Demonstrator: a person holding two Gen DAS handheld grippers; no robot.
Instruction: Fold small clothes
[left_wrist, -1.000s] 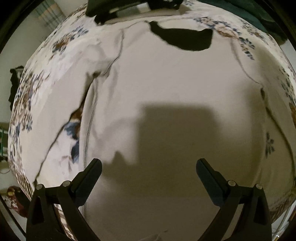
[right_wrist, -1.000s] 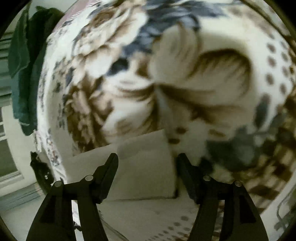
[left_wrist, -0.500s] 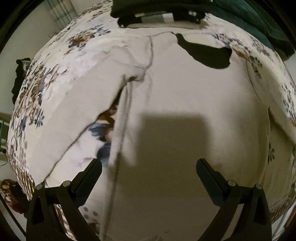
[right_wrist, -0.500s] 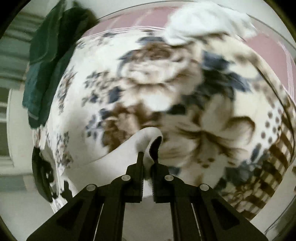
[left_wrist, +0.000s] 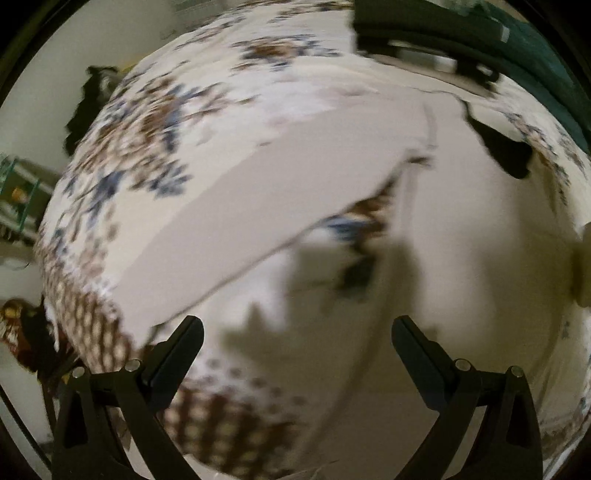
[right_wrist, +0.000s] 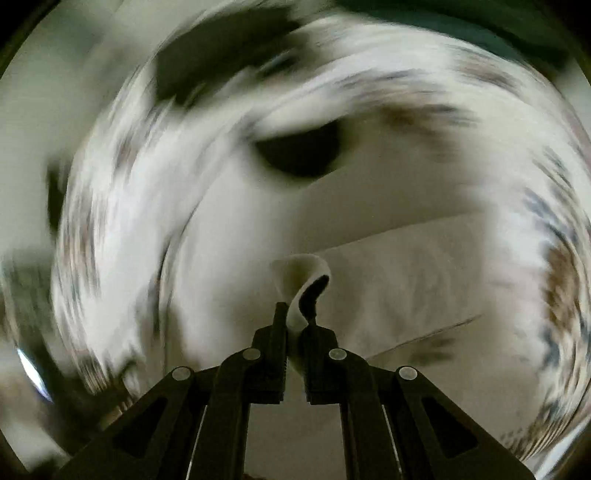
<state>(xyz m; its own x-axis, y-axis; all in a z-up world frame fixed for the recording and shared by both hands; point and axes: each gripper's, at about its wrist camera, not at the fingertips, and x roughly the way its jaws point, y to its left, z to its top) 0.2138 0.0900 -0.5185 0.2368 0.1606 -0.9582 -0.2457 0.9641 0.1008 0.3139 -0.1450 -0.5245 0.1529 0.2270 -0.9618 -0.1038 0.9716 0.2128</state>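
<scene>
A beige garment (left_wrist: 461, 229) lies spread on a floral bedspread (left_wrist: 147, 122), with a long sleeve (left_wrist: 258, 206) reaching down to the left. My left gripper (left_wrist: 295, 343) is open and empty, hovering above the bedspread near the sleeve. My right gripper (right_wrist: 297, 314) is shut on a folded edge of the beige garment (right_wrist: 303, 273), lifting it over the rest of the cloth (right_wrist: 424, 280). The right wrist view is heavily blurred by motion.
Dark folded clothes (left_wrist: 424, 40) and a dark green cloth (left_wrist: 535, 66) lie at the far edge of the bed. A black item (left_wrist: 506, 147) rests on the garment near its top. Room clutter (left_wrist: 18, 206) shows beyond the bed's left side.
My right gripper closed on the garment's edge and has swung quickly with it. My left gripper has moved left, so the sleeve and bedspread now fill its view.
</scene>
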